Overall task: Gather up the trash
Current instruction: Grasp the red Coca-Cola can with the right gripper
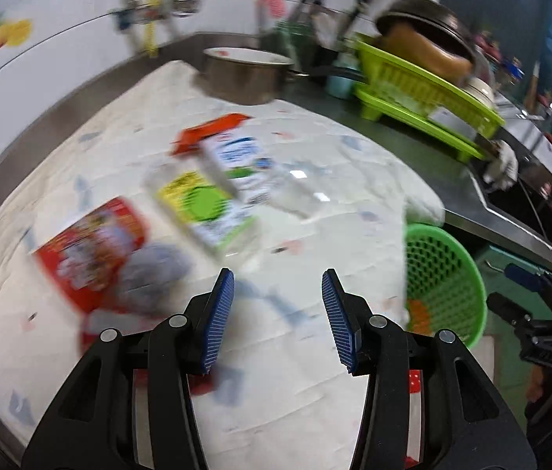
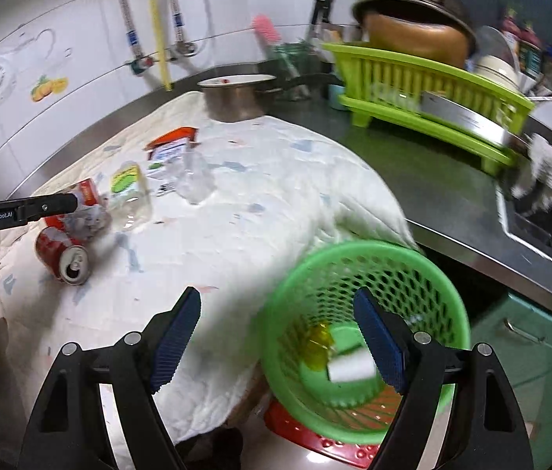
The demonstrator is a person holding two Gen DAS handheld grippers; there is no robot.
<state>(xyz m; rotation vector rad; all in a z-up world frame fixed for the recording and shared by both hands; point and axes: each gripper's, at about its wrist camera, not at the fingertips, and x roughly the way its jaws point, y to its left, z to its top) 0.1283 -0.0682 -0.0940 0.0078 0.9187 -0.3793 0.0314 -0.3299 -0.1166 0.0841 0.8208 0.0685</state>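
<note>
**Both grippers empty, trash pile waiting on the cloth**

The left gripper [image 1: 277,317] hangs over the white cloth [image 1: 334,243] with its blue pads apart and nothing between them. Just ahead of it lies the remaining litter, grouped together: a red soda can [image 2: 62,256] with its opened top facing out, a crumpled red wrapper [image 1: 91,250], a clear plastic bottle with a yellow-and-green label [image 1: 201,205], a small white-and-blue carton [image 1: 238,164], an orange packet [image 1: 213,129] and a piece of clear plastic [image 2: 195,178].

The right gripper [image 2: 277,337] hovers above the green mesh basket [image 2: 424,270], which sits off the edge of the cloth-covered counter. Its fingers also stand apart and hold nothing. Inside the basket lie a white block-like item [image 2: 350,370] and something yellow [image 2: 319,342], so at least 2 pieces appear to be collected.

The step in hand looks like the reach for another piece. The left gripper is nearest the pile; the wrapper or the bottle seems the likeliest pick. The next move calls for lowering the pads around 1 item only, closing firmly, then carrying it across to the basket without dragging its neighbours along.
</note>
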